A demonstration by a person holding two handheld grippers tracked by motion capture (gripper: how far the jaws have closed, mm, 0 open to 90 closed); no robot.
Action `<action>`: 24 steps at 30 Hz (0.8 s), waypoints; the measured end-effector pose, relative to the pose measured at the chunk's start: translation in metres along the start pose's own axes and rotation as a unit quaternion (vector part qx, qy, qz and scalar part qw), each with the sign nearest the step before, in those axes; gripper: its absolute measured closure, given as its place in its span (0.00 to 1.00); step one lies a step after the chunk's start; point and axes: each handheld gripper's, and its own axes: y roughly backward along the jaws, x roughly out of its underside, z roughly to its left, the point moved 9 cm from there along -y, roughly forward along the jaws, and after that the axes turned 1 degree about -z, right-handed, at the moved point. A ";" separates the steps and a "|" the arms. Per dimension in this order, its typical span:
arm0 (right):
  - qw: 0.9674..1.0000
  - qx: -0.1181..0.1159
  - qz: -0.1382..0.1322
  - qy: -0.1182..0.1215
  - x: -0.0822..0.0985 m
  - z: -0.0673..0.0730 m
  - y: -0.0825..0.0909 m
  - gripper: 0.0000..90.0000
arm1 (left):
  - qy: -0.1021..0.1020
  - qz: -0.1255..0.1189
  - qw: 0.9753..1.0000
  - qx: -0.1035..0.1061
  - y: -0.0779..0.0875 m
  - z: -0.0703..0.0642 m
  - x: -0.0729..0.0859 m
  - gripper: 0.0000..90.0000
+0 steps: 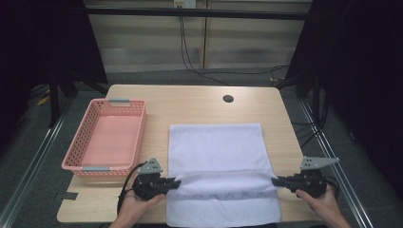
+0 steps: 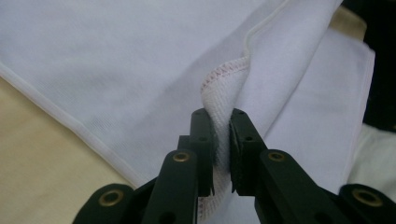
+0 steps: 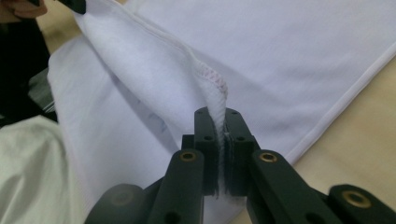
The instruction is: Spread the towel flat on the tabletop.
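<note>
A white towel (image 1: 216, 147) lies flat on the wooden table (image 1: 190, 102), its near part folded over towards the front edge. My left gripper (image 1: 178, 183) pinches the fold's left corner. In the left gripper view the hemmed corner (image 2: 219, 93) fills the narrow gap between the jaws of the left gripper (image 2: 219, 119). My right gripper (image 1: 274, 180) holds the fold's right corner. In the right gripper view the jaws of the right gripper (image 3: 218, 116) press tightly on the red-stitched hem (image 3: 212, 84). The fabric between both grippers is lifted slightly off the lower layer.
A pink plastic basket (image 1: 141, 114) with nothing in it stands on the table at the left. A round cable hole (image 1: 228, 99) sits at the table's far side. Black cables run over the floor behind. Dark curtains flank the table.
</note>
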 end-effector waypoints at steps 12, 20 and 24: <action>0.997 -0.036 0.060 0.017 0.034 0.038 0.011 0.84 | -0.010 0.034 0.999 0.041 0.015 -0.028 0.027 0.86; 0.997 -0.049 0.049 0.026 0.041 0.054 0.025 0.75 | -0.006 -0.005 0.999 0.046 0.040 -0.032 0.026 0.76; 1.000 -0.021 0.001 0.006 0.027 0.038 0.024 0.68 | 0.027 -0.031 0.999 0.013 0.040 -0.009 0.013 0.79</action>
